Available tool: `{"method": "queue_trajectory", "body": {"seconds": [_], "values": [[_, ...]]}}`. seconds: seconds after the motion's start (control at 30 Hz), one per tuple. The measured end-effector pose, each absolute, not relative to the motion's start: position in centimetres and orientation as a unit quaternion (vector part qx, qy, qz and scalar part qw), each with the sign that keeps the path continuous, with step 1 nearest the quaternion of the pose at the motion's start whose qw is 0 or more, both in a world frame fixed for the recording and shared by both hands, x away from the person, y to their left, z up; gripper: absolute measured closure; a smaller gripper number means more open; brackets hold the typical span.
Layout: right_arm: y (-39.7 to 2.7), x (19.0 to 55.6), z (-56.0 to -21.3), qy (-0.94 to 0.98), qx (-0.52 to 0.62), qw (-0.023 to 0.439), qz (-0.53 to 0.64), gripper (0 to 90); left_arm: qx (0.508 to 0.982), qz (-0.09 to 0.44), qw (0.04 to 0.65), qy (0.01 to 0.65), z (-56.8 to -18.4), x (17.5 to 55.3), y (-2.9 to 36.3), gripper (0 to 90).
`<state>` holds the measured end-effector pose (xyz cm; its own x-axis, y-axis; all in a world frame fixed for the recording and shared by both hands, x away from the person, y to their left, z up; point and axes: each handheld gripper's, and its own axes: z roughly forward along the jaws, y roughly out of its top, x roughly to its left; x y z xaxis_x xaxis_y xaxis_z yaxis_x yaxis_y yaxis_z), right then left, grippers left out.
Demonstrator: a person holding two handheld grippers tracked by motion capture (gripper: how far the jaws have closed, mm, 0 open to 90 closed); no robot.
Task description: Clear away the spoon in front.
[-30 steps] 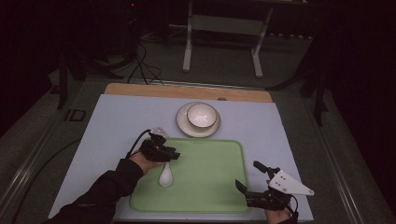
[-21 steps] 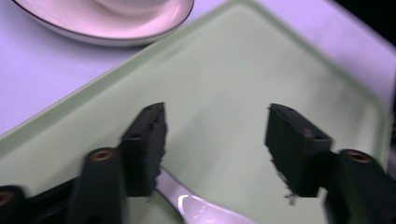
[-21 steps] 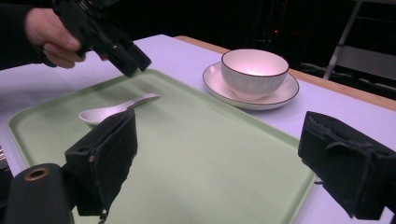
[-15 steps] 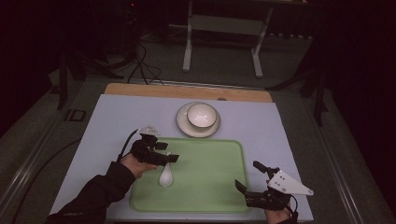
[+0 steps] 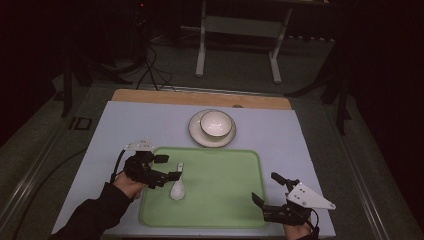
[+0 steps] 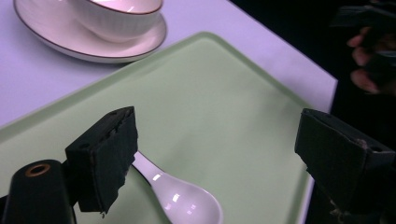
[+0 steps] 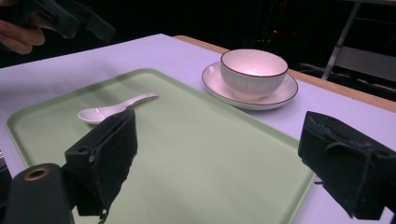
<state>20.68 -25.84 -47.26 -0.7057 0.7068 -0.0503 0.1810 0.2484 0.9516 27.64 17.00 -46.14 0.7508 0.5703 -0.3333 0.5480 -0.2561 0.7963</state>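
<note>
Spoon [image 5: 177, 187] lies on the green tray [image 5: 225, 200], near its left edge. Left gripper [image 5: 167, 167] hangs wide open, seemingly just above the handle, gripping nothing. Right gripper [image 5: 267, 192], also gaping and empty, sits at the tray's right corner.

A white ceramic spoon [image 5: 177, 187] lies flat near the left edge of my green tray [image 5: 225, 205], bowl up, handle pointing away.

Glossy spoon [image 6: 180, 196]; matt tray [image 5: 220, 200] (plastic-looking)
</note>
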Motion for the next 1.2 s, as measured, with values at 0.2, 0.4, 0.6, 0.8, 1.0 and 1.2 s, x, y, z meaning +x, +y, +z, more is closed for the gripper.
{"method": "queue_trajectory", "body": {"seconds": [0.2, 0.4, 0.6, 0.8, 1.0, 1.2], "values": [[-25.9, 20.6, -47.2, 0.751, 0.294, 0.247, 0.537, 11.7, 0.795, 0.023, 0.499, 0.344, -46.4, 26.2, 17.7, 10.3], [-26.0, 20.5, -47.2, 0.750, 0.295, 0.248, 0.537, 11.7, 0.799, 0.026, 0.498, 0.335, -47.0, 25.1, 18.1, 10.3], [-26.1, 20.5, -47.1, 0.749, 0.295, 0.249, 0.539, 11.7, 0.807, 0.035, 0.496, 0.319, -48.1, 24.3, 18.3, 8.1], [-26.1, 20.4, -47.1, 0.748, 0.295, 0.249, 0.540, 11.7, 0.808, 0.046, 0.494, 0.318, -49.0, 23.7, 18.9, 7.3], [-26.0, 20.4, -47.1, 0.749, 0.293, 0.249, 0.540, 11.7, 0.809, 0.057, 0.491, 0.319, -50.0, 23.3, 19.7, 7.3], [-26.1, 20.5, -47.2, 0.748, 0.294, 0.249, 0.540, 11.7, 0.809, 0.072, 0.488, 0.320, -50.6, 23.0, 20.1, 7.3]]}}
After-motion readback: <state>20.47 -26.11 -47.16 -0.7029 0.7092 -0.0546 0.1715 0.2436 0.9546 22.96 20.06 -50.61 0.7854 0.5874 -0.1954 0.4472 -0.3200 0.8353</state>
